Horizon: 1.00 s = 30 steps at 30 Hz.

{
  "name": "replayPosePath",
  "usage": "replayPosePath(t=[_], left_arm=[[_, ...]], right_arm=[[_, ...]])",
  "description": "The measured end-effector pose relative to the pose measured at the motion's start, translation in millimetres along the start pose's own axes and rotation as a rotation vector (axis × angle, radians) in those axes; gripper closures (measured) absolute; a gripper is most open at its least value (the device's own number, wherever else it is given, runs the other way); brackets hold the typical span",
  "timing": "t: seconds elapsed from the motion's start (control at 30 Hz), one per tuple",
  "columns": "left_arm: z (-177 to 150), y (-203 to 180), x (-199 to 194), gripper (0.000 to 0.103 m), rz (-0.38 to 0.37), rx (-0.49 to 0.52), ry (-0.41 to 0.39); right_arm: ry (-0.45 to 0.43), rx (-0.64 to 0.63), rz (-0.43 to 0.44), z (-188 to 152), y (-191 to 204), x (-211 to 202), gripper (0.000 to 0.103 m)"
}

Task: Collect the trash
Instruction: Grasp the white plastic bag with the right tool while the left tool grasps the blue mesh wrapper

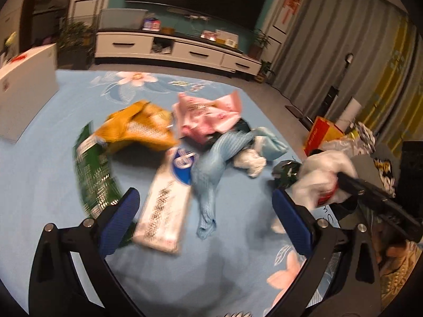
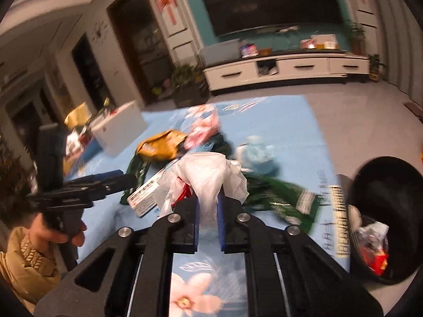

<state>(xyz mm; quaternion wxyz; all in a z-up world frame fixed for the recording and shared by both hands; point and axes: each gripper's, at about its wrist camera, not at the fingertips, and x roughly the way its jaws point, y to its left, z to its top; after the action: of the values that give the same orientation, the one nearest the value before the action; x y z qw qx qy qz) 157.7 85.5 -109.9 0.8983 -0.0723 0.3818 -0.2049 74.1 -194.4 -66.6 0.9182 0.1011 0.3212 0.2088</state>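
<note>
Right wrist: jaws pinch a crumpled, seemingly white plastic bag (image 2: 208, 174); left jaws spread.

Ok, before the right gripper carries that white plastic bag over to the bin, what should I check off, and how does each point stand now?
1. Right gripper clamped on the white plastic bag: ok, fingers closed on the bag.
2. Bag clear of other trash: cannot tell; it overlaps the white box and the green wrapper in the right wrist view.
3. Black trash bin within sight, mouth open: ok, at the right, with trash already inside.
4. Left gripper out of the way: ok, open and empty, over the white box.
5. Sharpness: not ok, both views are motion-blurred.
</note>
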Motion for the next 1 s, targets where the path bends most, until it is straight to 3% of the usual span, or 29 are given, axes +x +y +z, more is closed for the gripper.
replayPosePath(t=[0.07, 0.17, 0.2, 0.37, 0.47, 0.6, 0.8, 1.0], left_arm=[[5, -13, 13, 0.005, -0.007, 0.043, 0.015], [8, -28, 38, 0.016, -0.014, 0.101, 0.064], [8, -31, 46, 0.022, -0.008, 0.116, 0.076], [7, -37, 77, 0.030, 0.061, 0.169, 0.123], [7, -33, 85, 0.041, 0.093, 0.168, 0.129], [7, -30, 89, 0.066, 0.133, 0.192, 0.132], [5, -30, 85, 0.073, 0.137, 0.199, 0.129], [2, -31, 67, 0.075, 0.100, 0.132, 0.118]], right_arm=[[-0.010, 0.026, -0.022, -2, -13, -10, 0.091], [-0.013, 0.061, -0.040, -5, -27, -15, 0.091], [-0.014, 0.070, -0.038, -7, -29, -16, 0.091], [-0.017, 0.102, -0.026, -12, -42, -15, 0.091], [-0.023, 0.113, -0.021, -13, -46, -17, 0.091], [-0.034, 0.134, -0.020, -16, -54, -21, 0.091], [-0.051, 0.148, -0.019, -18, -56, -28, 0.091], [-0.075, 0.155, -0.019, -17, -59, -39, 0.091]])
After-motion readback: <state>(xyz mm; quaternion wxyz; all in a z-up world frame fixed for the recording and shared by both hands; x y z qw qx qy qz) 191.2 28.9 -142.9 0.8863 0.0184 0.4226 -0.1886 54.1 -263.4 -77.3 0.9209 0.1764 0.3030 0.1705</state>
